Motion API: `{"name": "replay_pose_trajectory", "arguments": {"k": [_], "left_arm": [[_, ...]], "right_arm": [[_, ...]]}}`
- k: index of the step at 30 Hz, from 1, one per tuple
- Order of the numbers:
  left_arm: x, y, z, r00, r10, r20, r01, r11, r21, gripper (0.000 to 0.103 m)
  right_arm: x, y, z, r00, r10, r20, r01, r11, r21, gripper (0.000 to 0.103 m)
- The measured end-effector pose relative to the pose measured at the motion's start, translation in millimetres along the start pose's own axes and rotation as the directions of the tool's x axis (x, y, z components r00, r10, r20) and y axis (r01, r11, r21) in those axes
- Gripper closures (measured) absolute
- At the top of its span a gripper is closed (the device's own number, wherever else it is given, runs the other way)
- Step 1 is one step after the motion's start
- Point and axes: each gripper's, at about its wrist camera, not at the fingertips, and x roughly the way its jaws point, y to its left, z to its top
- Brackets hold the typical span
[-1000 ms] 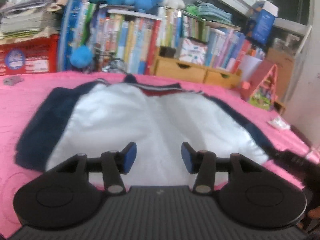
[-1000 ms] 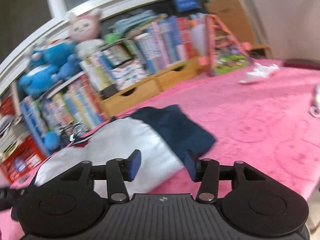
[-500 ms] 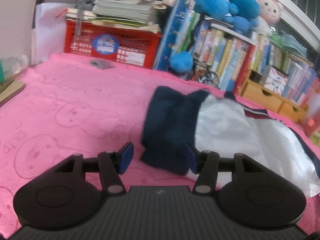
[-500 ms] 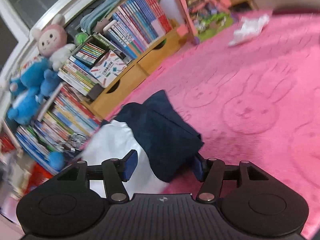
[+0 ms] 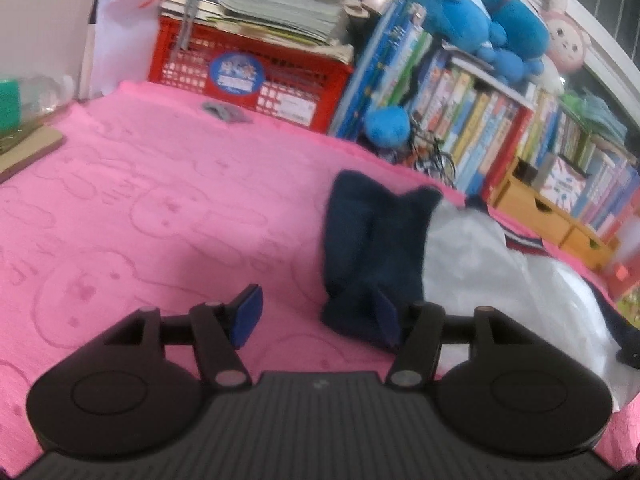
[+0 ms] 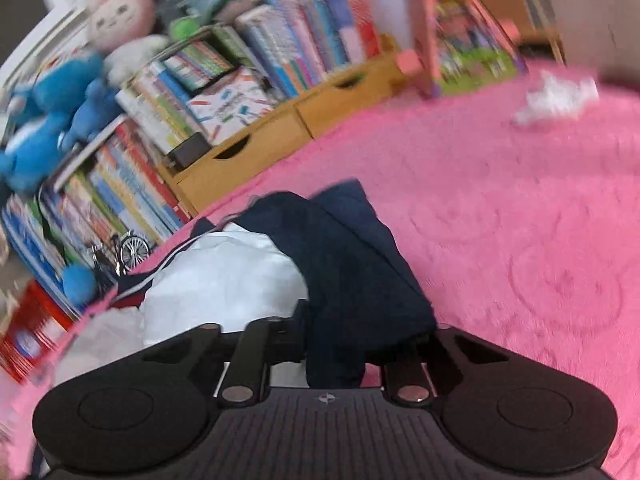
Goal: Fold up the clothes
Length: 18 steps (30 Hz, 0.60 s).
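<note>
Pink bunny-patterned blanket [image 5: 160, 200] fills our left wrist view, books [image 5: 472, 120] at the far edge; our left gripper [image 5: 318, 316] gapes wide, its right pad touching the navy sleeve [image 5: 372, 248] of the white jacket [image 5: 500, 280] lying right. From the right wrist, our right gripper [image 6: 360, 344] straddles the jacket's other navy sleeve [image 6: 360, 280]; whether it pinches, we cannot tell.

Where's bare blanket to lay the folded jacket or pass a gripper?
Left wrist view: open pink blanket between the navy sleeve, the red crate and the grey item. Right wrist view: open pink between the other sleeve and white scrap. Crowded: the back edge along the books and wooden drawers.
</note>
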Motion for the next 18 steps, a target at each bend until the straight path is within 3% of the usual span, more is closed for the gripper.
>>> {"name": "replay_pose_trajectory", "arguments": {"k": [4, 6, 8, 11, 14, 17, 18], "left_arm": [[-6.2, 19.3, 1.9, 1.000, -0.018, 0.018, 0.019, 0.997, -0.069, 0.044], [-9.4, 29.0, 2.3, 0.999, -0.041, 0.025, 0.044, 0.993, -0.111, 0.044], [-13.7, 38.6, 3.3, 0.998, -0.047, 0.040, 0.052, 0.989, -0.135, 0.044], [-20.3, 53.5, 4.6, 0.997, -0.050, 0.064, 0.060, 0.984, -0.167, 0.044], [-24.6, 73.6, 4.0, 0.997, -0.049, 0.058, 0.060, 0.972, -0.226, 0.043], [-28.4, 93.0, 0.6, 0.997, -0.068, 0.047, 0.079, 0.954, -0.290, 0.043], [-30.6, 97.2, 0.1, 0.996, -0.077, 0.049, 0.089, 0.949, -0.302, 0.043]], "right_arm": [[-20.6, 66.5, 3.2, 0.993, 0.000, 0.118, 0.030, 0.967, -0.253, 0.092], [-32.0, 109.4, -0.8, 0.983, 0.040, 0.181, 0.034, 0.921, -0.388, 0.092], [-42.8, 157.9, -15.9, 0.968, 0.114, 0.225, 0.022, 0.850, -0.527, 0.092], [-55.0, 225.8, -47.9, 0.942, 0.237, 0.236, 0.001, 0.704, -0.710, 0.092], [-54.5, 273.8, -101.7, 0.930, 0.340, 0.140, -0.067, 0.530, -0.845, 0.093], [-54.0, 321.9, -155.4, 0.908, 0.418, 0.024, -0.126, 0.327, -0.937, 0.093], [-50.3, 331.1, -170.1, 0.909, 0.418, -0.010, -0.140, 0.282, -0.949, 0.092]]}}
